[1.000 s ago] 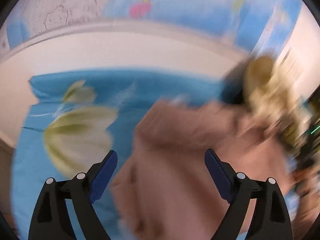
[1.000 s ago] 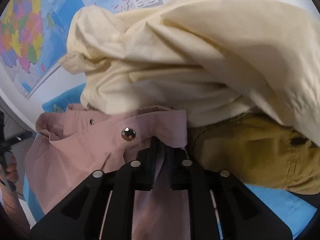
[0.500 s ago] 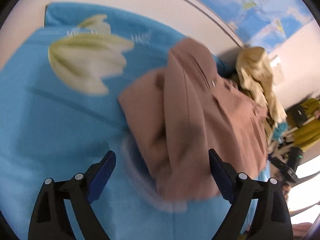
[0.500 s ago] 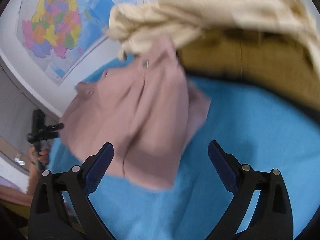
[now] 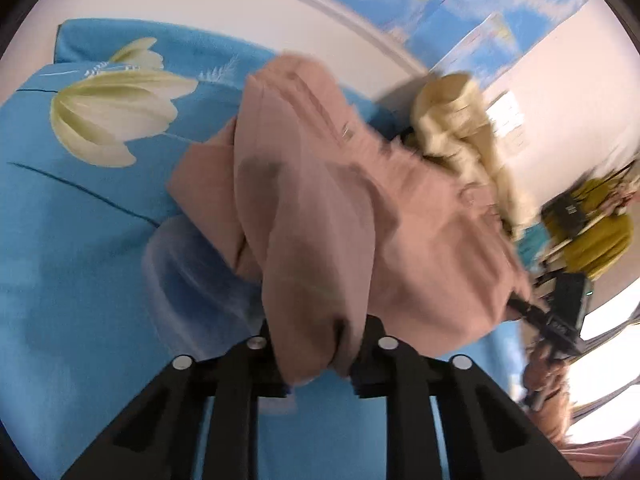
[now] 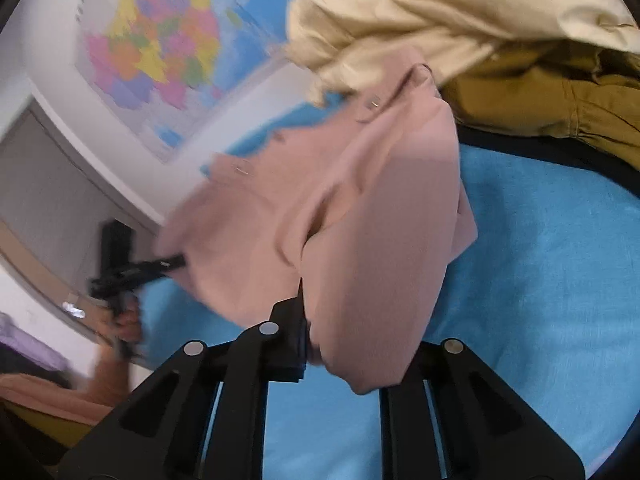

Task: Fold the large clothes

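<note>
A dusty-pink garment (image 5: 320,200) lies bunched on the blue sheet (image 5: 80,260), partly lifted at both ends. My left gripper (image 5: 316,344) has a thick fold of its near edge between the fingers, and the jaws are closing on it. In the right wrist view the same pink garment (image 6: 360,220) drapes over my right gripper (image 6: 340,344). Those jaws are also closing, with cloth pinched between them and hiding the right finger. Each gripper shows in the other's view, the right one (image 5: 560,320) and the left one (image 6: 120,268), held by a hand.
A cream garment (image 6: 440,20) and an olive one (image 6: 540,92) are heaped at the far end of the sheet, touching the pink garment. A large flower print (image 5: 112,116) marks the sheet. A coloured map (image 6: 160,48) hangs on the wall behind.
Half a second ago both grippers stood wide open over the pink garment; both have since moved in and closed on its near folds. A second ago the right one held the snap edge.
</note>
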`<action>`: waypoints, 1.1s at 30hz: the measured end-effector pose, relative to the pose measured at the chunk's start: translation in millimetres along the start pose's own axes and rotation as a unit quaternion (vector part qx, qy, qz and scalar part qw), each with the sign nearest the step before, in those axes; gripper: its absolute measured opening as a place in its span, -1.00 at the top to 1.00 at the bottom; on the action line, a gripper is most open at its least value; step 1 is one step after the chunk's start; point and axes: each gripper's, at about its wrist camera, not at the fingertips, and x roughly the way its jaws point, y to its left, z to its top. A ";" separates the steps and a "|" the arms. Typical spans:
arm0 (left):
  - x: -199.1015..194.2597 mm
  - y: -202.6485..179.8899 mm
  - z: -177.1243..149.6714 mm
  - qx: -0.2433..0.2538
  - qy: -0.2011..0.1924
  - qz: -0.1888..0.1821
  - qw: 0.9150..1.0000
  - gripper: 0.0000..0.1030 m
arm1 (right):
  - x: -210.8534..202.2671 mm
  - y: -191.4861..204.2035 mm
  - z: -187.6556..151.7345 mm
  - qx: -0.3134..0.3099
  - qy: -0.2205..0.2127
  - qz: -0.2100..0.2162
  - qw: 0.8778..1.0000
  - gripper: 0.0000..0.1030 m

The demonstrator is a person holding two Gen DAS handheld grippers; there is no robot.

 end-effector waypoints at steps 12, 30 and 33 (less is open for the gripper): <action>-56.9 14.1 -58.5 -0.004 0.001 0.068 0.998 -0.16 | -41.6 -20.3 -52.5 0.033 0.076 -0.107 0.991 -0.43; 56.3 -72.6 -15.5 0.195 0.091 0.103 0.971 0.76 | 83.4 42.3 11.7 -0.182 0.098 -0.220 0.953 0.84; 54.7 -68.1 -7.2 0.172 0.077 0.083 0.979 0.98 | 71.2 48.5 16.4 -0.180 0.070 -0.201 0.960 0.95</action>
